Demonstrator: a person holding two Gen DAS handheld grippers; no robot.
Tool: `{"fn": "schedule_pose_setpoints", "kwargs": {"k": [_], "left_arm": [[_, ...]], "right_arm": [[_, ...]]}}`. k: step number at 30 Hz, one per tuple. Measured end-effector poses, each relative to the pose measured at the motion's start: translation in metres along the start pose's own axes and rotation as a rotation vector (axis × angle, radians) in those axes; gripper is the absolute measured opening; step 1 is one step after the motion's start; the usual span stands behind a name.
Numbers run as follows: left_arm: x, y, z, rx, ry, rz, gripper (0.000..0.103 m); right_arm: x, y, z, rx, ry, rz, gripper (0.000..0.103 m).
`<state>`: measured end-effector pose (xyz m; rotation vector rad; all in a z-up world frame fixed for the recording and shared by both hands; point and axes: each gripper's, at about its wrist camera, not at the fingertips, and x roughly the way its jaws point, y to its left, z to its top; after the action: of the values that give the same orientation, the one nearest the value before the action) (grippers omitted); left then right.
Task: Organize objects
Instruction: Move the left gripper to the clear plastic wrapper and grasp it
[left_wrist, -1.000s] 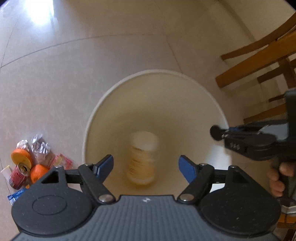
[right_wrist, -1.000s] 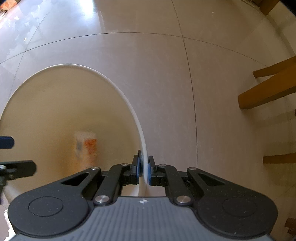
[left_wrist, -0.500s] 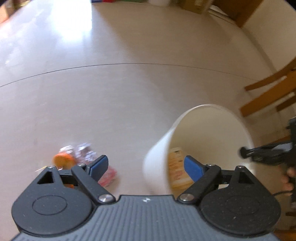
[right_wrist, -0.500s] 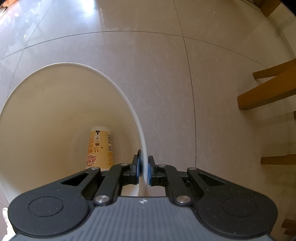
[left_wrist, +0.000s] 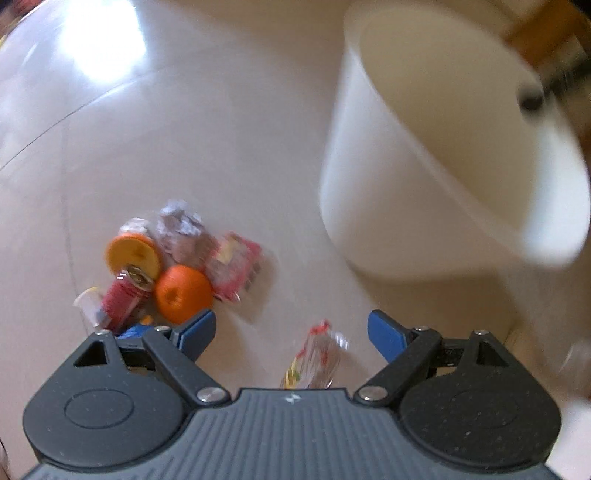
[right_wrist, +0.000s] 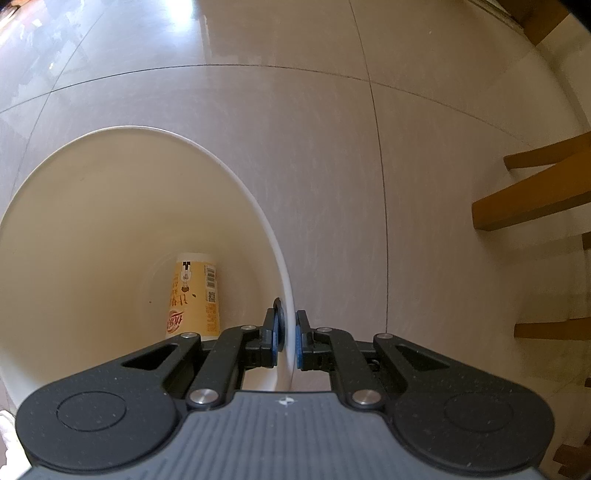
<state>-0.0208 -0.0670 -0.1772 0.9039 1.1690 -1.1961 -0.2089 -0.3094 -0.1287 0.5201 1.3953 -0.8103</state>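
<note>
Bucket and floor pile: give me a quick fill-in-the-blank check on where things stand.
1. The right gripper is shut on the bucket's ____.
2. Inside the bucket lies one yellow ____.
3. The left gripper is ____, with nothing between its fingers.
4. The orange sits on the ____, outside the bucket.

Missing: rim; cup; open; floor

A home, likely a dining room: glossy pale floor tiles (right_wrist: 332, 147) across the frame, wooden chair legs (right_wrist: 532, 206) at the right edge.
</note>
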Motion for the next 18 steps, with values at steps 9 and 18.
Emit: {"fn": "schedule_pose_setpoints", "kwargs": {"k": [9, 18], "left_arm": [[0.086, -0.046, -0.053, 0.291, 0.110, 0.019, 0.089], [0.137, -0.054, -0.071, 0.373, 0.126, 0.089, 0.088]], "right_arm": [[-0.001, 0.003, -0.001, -0.034, 0.008, 0.003, 0.011], [-0.005, 0.004, -0.003, -0.058, 0.010, 0.017, 0.011]]}}
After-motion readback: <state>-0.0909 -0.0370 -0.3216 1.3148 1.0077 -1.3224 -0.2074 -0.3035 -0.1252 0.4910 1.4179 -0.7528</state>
